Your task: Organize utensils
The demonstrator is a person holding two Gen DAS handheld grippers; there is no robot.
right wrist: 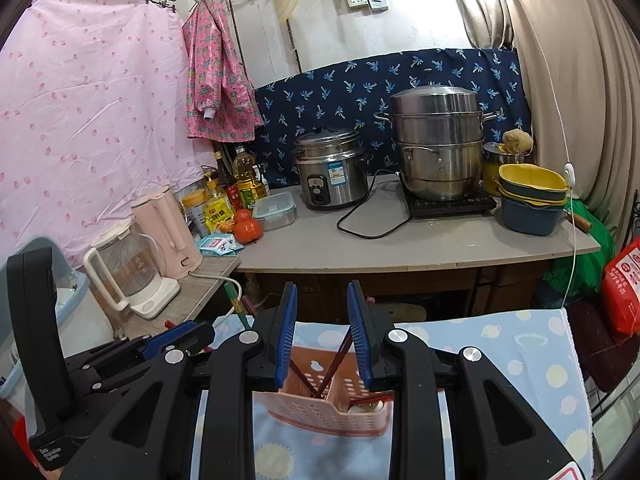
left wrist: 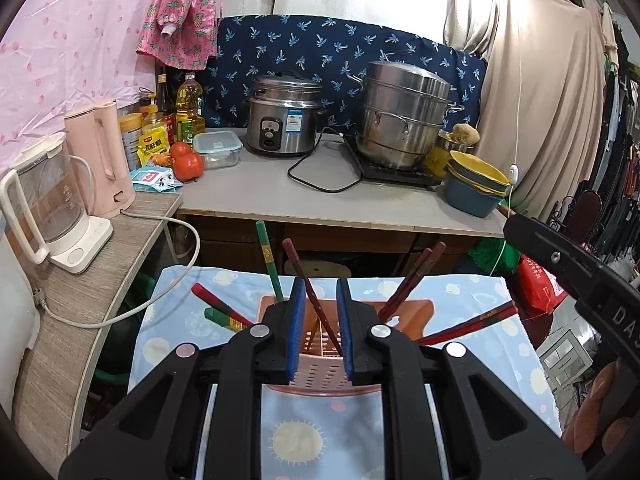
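A pink slotted utensil basket (left wrist: 320,372) stands on a light blue patterned cloth (left wrist: 460,300). Several dark red chopsticks lean out of it, along with a green one (left wrist: 267,256). My left gripper (left wrist: 321,286) hovers over the basket, open, and a dark red chopstick (left wrist: 308,280) slants through the gap without either pad pressing on it. My right gripper (right wrist: 322,289) is also open above the basket (right wrist: 320,404); a red chopstick (right wrist: 340,360) leans near its right pad, loose. The left gripper (right wrist: 176,338) shows at the left of the right wrist view.
A red chopstick (left wrist: 472,324) lies on the cloth to the right of the basket. Behind is a grey counter (right wrist: 440,248) with a rice cooker (right wrist: 330,172), steamer pot (right wrist: 438,144), stacked bowls (right wrist: 532,200), tomatoes (right wrist: 248,228) and two kettles (right wrist: 132,268) with trailing cords.
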